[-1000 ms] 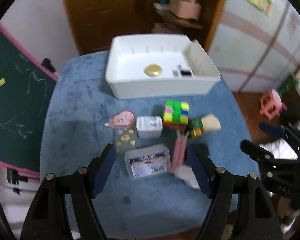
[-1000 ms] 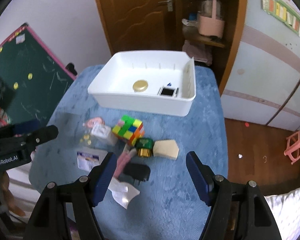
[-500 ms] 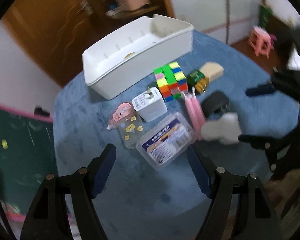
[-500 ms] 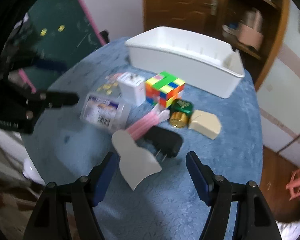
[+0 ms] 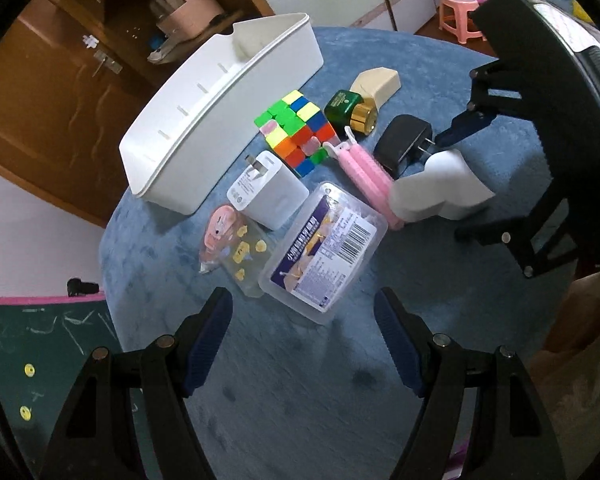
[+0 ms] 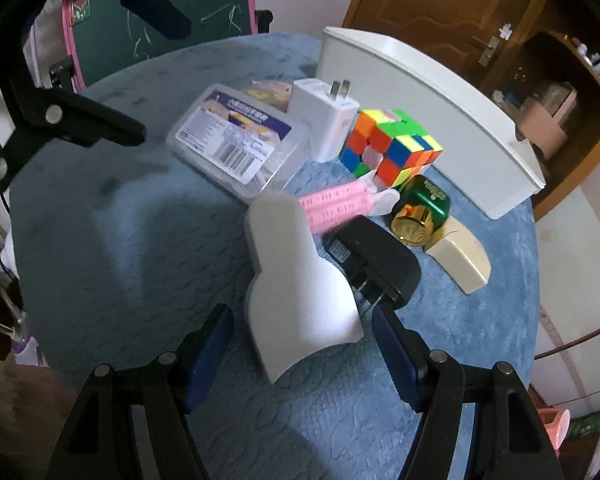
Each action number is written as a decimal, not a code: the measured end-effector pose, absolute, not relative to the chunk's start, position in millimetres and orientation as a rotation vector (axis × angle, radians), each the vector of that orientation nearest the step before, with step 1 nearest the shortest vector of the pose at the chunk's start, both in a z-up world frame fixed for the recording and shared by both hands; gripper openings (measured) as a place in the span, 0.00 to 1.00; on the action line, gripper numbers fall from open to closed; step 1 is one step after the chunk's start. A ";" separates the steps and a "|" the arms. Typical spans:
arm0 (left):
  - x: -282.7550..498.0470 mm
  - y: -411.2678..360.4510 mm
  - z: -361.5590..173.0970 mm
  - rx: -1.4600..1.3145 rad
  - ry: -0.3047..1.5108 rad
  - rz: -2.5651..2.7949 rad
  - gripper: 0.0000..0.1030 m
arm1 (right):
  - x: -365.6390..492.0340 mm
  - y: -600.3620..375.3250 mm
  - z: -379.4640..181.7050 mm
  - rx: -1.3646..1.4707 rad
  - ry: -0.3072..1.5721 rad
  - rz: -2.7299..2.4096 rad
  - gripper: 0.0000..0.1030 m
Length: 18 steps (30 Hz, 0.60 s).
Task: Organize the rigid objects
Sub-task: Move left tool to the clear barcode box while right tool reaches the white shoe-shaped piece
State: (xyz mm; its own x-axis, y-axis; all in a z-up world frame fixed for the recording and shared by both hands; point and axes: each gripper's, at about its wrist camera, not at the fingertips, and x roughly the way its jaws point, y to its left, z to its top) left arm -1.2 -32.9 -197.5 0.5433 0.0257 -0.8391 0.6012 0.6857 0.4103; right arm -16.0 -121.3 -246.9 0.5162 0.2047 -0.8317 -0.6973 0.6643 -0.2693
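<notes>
Several small objects lie on a blue table (image 5: 284, 380) beside a white bin (image 5: 220, 108). My left gripper (image 5: 302, 340) is open, just short of a clear plastic box (image 5: 324, 252). My right gripper (image 6: 302, 346) is open around the near end of a white shaped piece (image 6: 296, 292); it also shows in the left wrist view (image 5: 440, 188). Next to it lie a black plug adapter (image 6: 374, 260), pink rollers (image 6: 336, 204), a colour cube (image 6: 390, 148), a white charger (image 6: 326, 118), a green and gold jar (image 6: 420, 212) and a beige piece (image 6: 460, 260).
A small bag with yellow bits (image 5: 236, 248) lies left of the clear box. A green chalkboard (image 6: 204, 4) stands past the table's edge. A wooden door (image 5: 40, 92) and shelves stand behind the bin. A pink stool (image 5: 460, 16) is on the floor.
Both grippers have come down and closer to the objects. The right one has closed in on the white shaped piece. The left one has swung towards the clear box. Nothing has been picked up.
</notes>
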 end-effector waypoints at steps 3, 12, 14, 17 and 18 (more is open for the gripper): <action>0.4 -35.1 -201.1 0.810 0.931 -0.410 0.74 | -9.5 -120.4 -249.4 -0.636 0.884 0.614 0.70; 1.1 -52.5 -223.9 0.997 0.873 -0.500 0.74 | -6.7 -122.8 -245.9 -0.606 0.933 0.666 0.58; 5.4 -56.0 -228.8 1.016 0.863 -0.497 0.74 | -7.3 -127.2 -244.5 -0.581 0.956 0.663 0.58; 13.2 -60.7 -236.1 1.035 0.865 -0.495 0.74 | -13.0 -135.9 -241.9 -0.560 0.982 0.651 0.58; 15.6 -62.5 -239.1 1.044 0.868 -0.491 0.74 | -15.4 -139.5 -241.0 -0.549 0.993 0.642 0.58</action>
